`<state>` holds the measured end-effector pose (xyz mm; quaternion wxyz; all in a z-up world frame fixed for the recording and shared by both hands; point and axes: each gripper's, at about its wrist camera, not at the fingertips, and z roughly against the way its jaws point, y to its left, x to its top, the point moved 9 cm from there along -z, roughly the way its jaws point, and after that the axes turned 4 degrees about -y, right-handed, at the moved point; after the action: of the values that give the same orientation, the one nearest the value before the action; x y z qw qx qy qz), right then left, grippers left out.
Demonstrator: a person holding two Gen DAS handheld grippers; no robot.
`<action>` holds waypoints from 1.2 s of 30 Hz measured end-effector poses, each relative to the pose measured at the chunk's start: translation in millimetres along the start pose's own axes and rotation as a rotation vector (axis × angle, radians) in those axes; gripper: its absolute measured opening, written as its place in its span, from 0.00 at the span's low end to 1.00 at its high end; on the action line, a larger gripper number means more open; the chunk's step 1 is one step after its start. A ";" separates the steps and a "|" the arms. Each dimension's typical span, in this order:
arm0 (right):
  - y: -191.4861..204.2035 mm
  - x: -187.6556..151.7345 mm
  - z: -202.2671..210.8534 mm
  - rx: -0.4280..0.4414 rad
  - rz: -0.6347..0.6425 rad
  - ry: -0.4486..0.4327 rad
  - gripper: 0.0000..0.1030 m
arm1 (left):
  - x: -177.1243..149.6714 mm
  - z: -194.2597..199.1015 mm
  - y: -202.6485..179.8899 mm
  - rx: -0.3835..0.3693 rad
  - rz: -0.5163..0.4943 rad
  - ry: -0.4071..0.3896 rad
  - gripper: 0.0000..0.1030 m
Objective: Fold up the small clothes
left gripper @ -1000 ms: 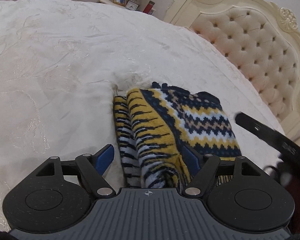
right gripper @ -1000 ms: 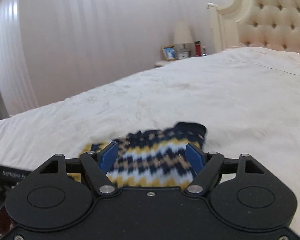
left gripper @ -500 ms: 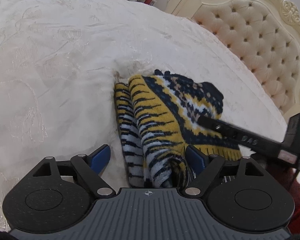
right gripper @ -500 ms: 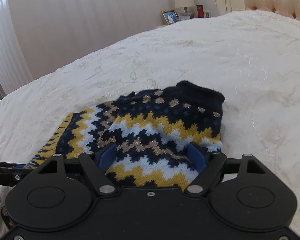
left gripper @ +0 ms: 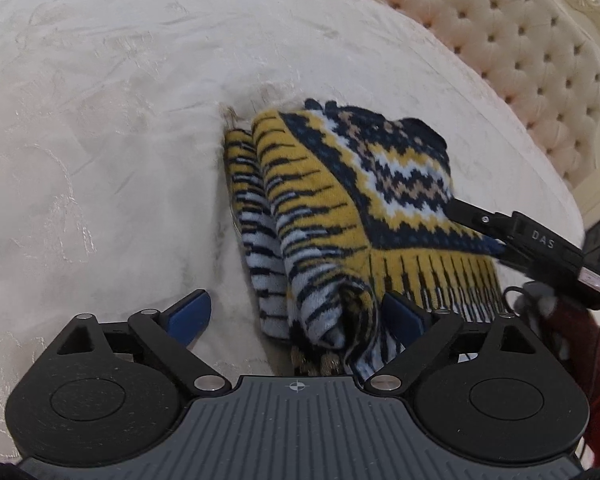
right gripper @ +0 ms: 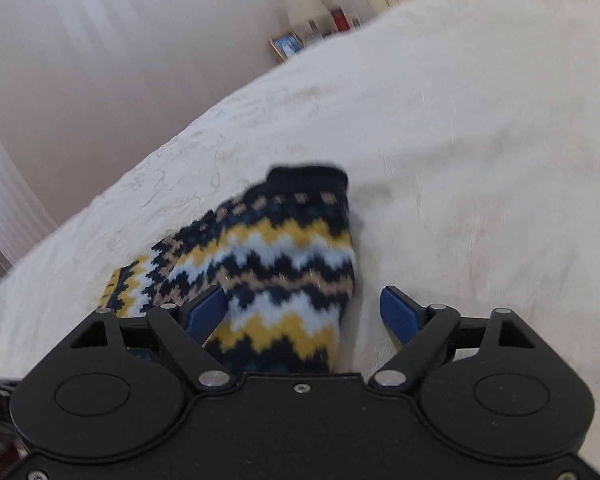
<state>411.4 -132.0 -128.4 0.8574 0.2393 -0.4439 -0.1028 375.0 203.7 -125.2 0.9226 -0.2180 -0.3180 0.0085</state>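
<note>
A folded knit sweater (left gripper: pixel 340 208) in yellow, navy and pale blue lies on the cream bedspread (left gripper: pixel 100 140). Its near bunched end sits between the pads of my left gripper (left gripper: pixel 296 316), whose jaws are opening; the left pad stands clear of the fabric. A black finger of my right gripper (left gripper: pixel 500 228) reaches in from the right over the sweater's zigzag panel. In the right wrist view the sweater (right gripper: pixel 276 256) lies between the wide pads of my right gripper (right gripper: pixel 300 314), whose jaws are also opening, the right pad over bare bedspread.
A cream tufted headboard (left gripper: pixel 540 60) rises at the bed's far right. A framed picture (right gripper: pixel 286 46) and small items stand on a nightstand beyond the bed, before a pale curtain (right gripper: pixel 100 60). A gloved hand with a red sleeve (left gripper: pixel 572 344) holds the right gripper.
Both grippers' jaws have spread wider. The right gripper came in from the right, sank toward the sweater and rolled. The left gripper tipped further down in place.
</note>
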 end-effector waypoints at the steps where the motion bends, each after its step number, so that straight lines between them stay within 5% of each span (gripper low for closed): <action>1: -2.2 -2.7 -2.2 0.027 -0.039 0.008 0.85 | -0.9 -0.4 -1.4 -0.013 0.002 0.010 0.90; 7: -2.9 -10.6 -11.1 0.154 -0.171 0.030 0.88 | -8.9 -19.8 -11.8 -0.267 0.212 0.049 0.90; 9: 0.5 -13.0 -11.7 0.186 -0.206 0.045 0.88 | -10.2 -23.6 -16.8 -0.286 0.208 0.051 0.87; 10: 3.1 -14.6 -11.4 0.196 -0.215 0.059 0.81 | -11.4 -23.7 -21.0 -0.289 0.175 0.062 0.82; 12: 8.2 -20.8 -10.8 0.164 -0.211 0.098 0.54 | -14.1 -23.9 -27.7 -0.312 0.175 0.085 0.47; 14: 14.3 -23.7 -0.5 0.136 -0.208 0.092 0.47 | -17.7 -24.4 -30.5 -0.346 0.203 0.108 0.40; 25: 38.7 -77.7 131.1 0.013 -0.184 0.166 0.45 | -83.9 33.4 -72.0 -0.475 0.243 0.219 0.37; 30: 32.2 -127.9 198.6 -0.022 -0.215 0.216 0.48 | -147.6 59.6 -101.3 -0.461 0.169 0.315 0.40; 33: 19.5 -146.2 224.9 -0.089 -0.169 0.188 0.54 | -186.4 55.5 -97.0 -0.327 0.104 0.346 0.46; 36: 7.9 -155.9 247.2 -0.156 -0.122 0.108 0.62 | -199.7 56.4 -85.2 -0.217 0.042 0.256 0.50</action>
<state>119.7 -143.4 -114.0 0.8882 0.2037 -0.3723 -0.1759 172.0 118.1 -167.3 0.9263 -0.3223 -0.1921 -0.0342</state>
